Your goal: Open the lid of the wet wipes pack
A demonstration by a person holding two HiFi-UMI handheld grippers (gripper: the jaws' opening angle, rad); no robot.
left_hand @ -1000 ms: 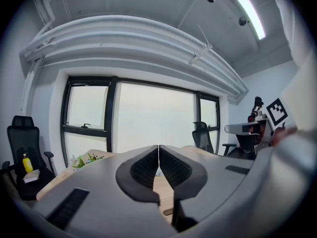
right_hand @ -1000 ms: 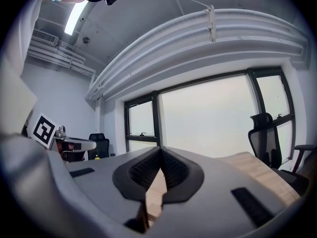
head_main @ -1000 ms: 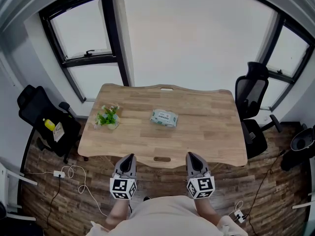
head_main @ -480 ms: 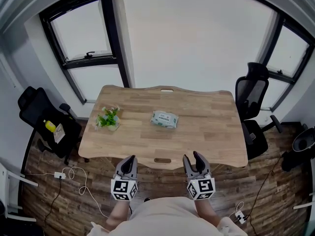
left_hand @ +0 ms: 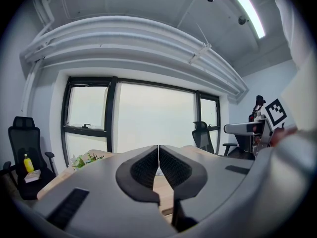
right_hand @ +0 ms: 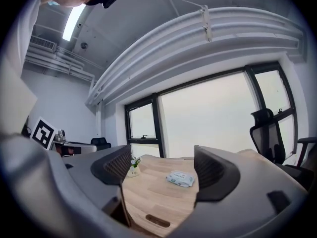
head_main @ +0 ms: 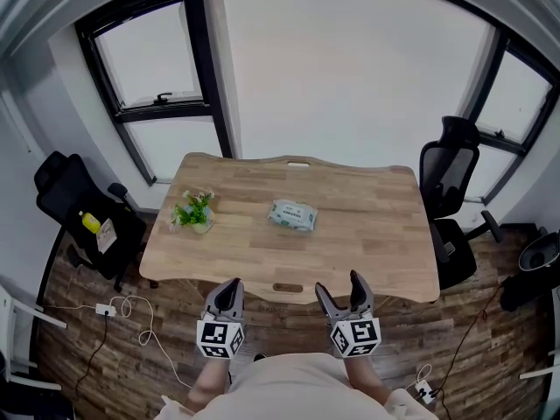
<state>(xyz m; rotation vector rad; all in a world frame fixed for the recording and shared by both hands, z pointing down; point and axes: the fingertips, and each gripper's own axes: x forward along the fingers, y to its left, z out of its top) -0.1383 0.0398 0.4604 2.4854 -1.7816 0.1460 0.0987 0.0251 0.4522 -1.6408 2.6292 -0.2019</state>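
The wet wipes pack (head_main: 291, 214), pale green and white, lies flat near the middle of the wooden table (head_main: 367, 252); its lid looks closed. Through the right gripper view I see the pack (right_hand: 180, 178) far ahead between the jaws. Both grippers hang off the table's near edge, well short of the pack. My left gripper (head_main: 229, 290) is shut, its pads touching with nothing between them (left_hand: 158, 158). The jaws of my right gripper (head_main: 339, 285) have just been opening and stand wide apart, empty (right_hand: 163, 168).
A small potted plant (head_main: 192, 210) stands on the table's left part. Black office chairs sit at the left (head_main: 74, 199) and right (head_main: 448, 173) of the table. Windows line the far wall. Cables and a power strip (head_main: 105, 309) lie on the wooden floor.
The right gripper's jaws have spread from closed to wide open. The left gripper and both hands have stayed in place; the pack has not moved.
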